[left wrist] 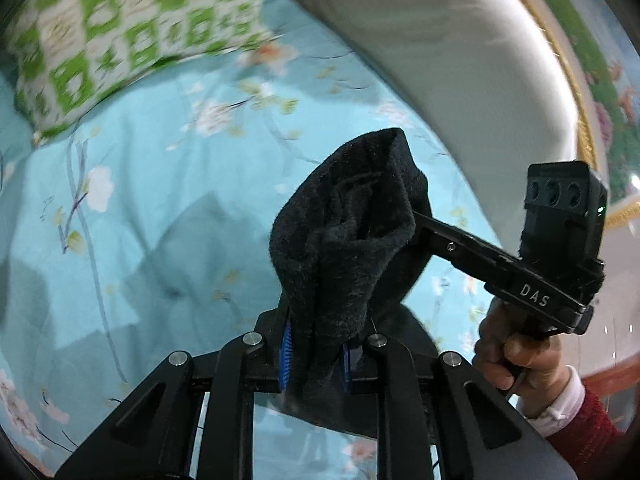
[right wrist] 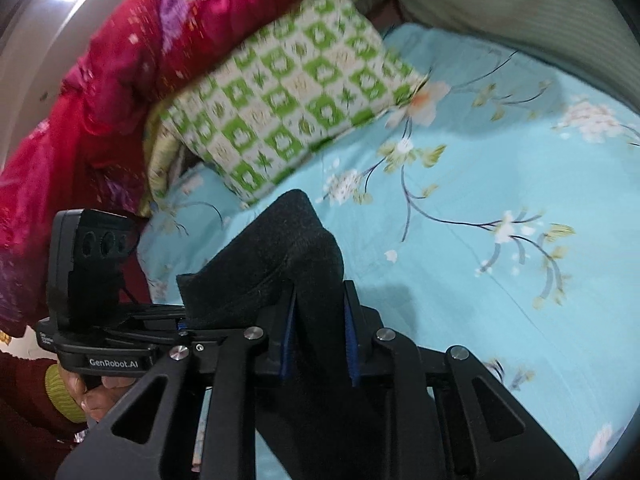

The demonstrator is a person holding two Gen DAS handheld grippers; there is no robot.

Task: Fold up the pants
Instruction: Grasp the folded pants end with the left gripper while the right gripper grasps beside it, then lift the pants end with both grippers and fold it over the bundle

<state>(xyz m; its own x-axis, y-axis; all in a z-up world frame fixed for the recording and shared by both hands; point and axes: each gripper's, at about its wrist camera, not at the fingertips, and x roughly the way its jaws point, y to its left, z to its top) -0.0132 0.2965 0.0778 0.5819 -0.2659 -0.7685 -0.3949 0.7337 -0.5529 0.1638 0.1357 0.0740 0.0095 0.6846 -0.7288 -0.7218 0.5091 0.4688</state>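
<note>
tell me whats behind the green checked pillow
In the right wrist view a red patterned quilt is bunched behind the green checked pillow. Whatever lies under the pillow is covered.

- Pants (left wrist: 344, 248) bunched between left gripper (left wrist: 316, 354) jaws, held above bedsheet (left wrist: 160, 184).
- Right gripper (left wrist: 420, 220) to the right, gripping same pants.
- Pillow (left wrist: 120, 36) on sheet, far left, behind pants.
- Headboard (left wrist: 460, 52) behind, to the right.
- Right wrist view: quilt (right wrist: 100, 92) left of pillow, piled behind it.
</note>
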